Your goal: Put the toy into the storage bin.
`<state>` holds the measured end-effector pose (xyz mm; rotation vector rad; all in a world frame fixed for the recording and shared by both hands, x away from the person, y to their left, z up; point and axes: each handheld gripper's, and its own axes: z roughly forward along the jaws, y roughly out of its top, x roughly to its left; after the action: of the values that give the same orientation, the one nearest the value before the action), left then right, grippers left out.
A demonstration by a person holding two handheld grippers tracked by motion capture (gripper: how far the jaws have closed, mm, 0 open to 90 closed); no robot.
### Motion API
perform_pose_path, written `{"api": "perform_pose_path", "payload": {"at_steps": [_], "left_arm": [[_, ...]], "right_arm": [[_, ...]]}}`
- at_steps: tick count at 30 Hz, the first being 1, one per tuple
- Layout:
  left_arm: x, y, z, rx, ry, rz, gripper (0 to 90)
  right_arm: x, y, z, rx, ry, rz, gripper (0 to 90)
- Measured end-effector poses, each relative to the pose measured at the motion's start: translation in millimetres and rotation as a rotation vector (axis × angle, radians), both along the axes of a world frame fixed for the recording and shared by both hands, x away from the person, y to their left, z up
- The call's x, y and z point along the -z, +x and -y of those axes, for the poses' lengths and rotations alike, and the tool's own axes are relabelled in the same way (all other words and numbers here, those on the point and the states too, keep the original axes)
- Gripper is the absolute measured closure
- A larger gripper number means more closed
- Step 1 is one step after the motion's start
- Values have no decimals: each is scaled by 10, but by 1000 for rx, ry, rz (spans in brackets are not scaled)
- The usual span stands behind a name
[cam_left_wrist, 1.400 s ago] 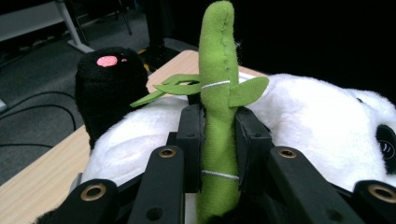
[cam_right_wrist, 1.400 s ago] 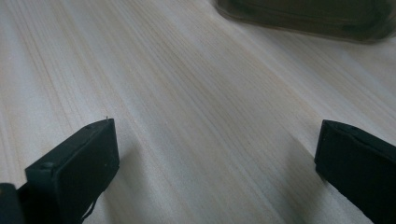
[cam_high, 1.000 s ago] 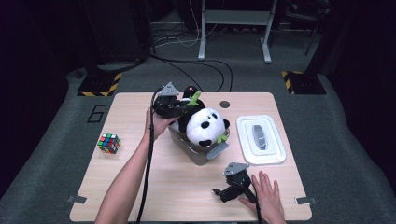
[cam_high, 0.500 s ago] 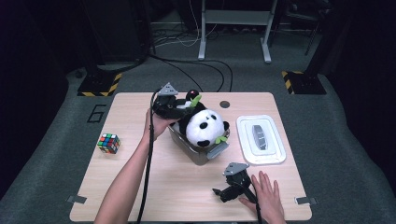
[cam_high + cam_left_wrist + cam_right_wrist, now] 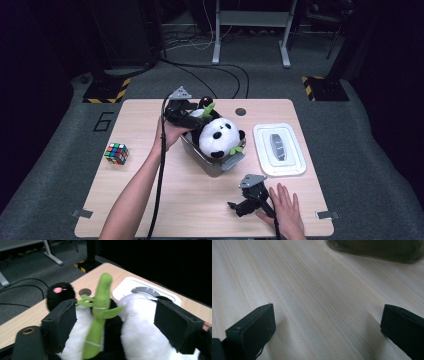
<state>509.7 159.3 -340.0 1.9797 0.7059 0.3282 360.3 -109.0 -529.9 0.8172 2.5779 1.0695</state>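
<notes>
Fingers (image 5: 60, 327) of the left gripper (image 5: 186, 114) had just been opening and stood wide on either side of the plush panda (image 5: 216, 136), with its white body and the green bamboo stalk (image 5: 98, 315) between them in the left gripper view, and they looked to be off the fur rather than pressing it. The panda sat in the grey bin (image 5: 220, 162) near the middle of the desk (image 5: 150, 200), bulging well above the bin's rim. The step in hand seemed to be letting go of the toy after stuffing it in, so it would be done well by drawing the fingers straight back from the panda without catching the stalk or the black paw (image 5: 60, 293), since a snag could drag the toy back out; a push on its head might then be needed before the white lid (image 5: 279, 149), lying to the right of the bin, could go on. The right gripper (image 5: 246, 202) lay on the desk in front of the bin, its fingers spread wide with nothing between them, under the person's right hand (image 5: 285, 210). How deep the panda sat in the bin could not be made out, nor whether either finger brushed the fur, as the left gripper view was blurred. A colour cube (image 5: 116, 153) lay well to the left of the bin
</notes>
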Motion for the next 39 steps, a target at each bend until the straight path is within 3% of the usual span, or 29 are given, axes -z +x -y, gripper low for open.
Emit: {"api": "perform_pose_path", "payload": {"at_steps": [8, 15, 21, 26, 31, 35, 39], "left_arm": [[62, 71, 219, 9, 69, -49, 152], [140, 108, 189, 35, 60, -107, 160], [223, 124, 174, 53, 111, -135, 155], [121, 62, 171, 27, 58, -83, 160], [81, 68, 303, 25, 109, -58, 154], [131, 134, 407, 9, 116, -84, 149], [191, 187, 503, 0, 177, -87, 142]], "right_arm": [[0, 0, 0, -1, 0, 0, 0], [0, 0, 0, 1, 0, 1, 0], [1, -1, 0, 1, -1, 2, 0], [0, 0, 0, 1, 0, 0, 0], [0, 1, 1, -2, 0, 0, 0], [0, 0, 0, -2, 0, 0, 0], [1, 0, -1, 1, 0, 0, 0]]}}
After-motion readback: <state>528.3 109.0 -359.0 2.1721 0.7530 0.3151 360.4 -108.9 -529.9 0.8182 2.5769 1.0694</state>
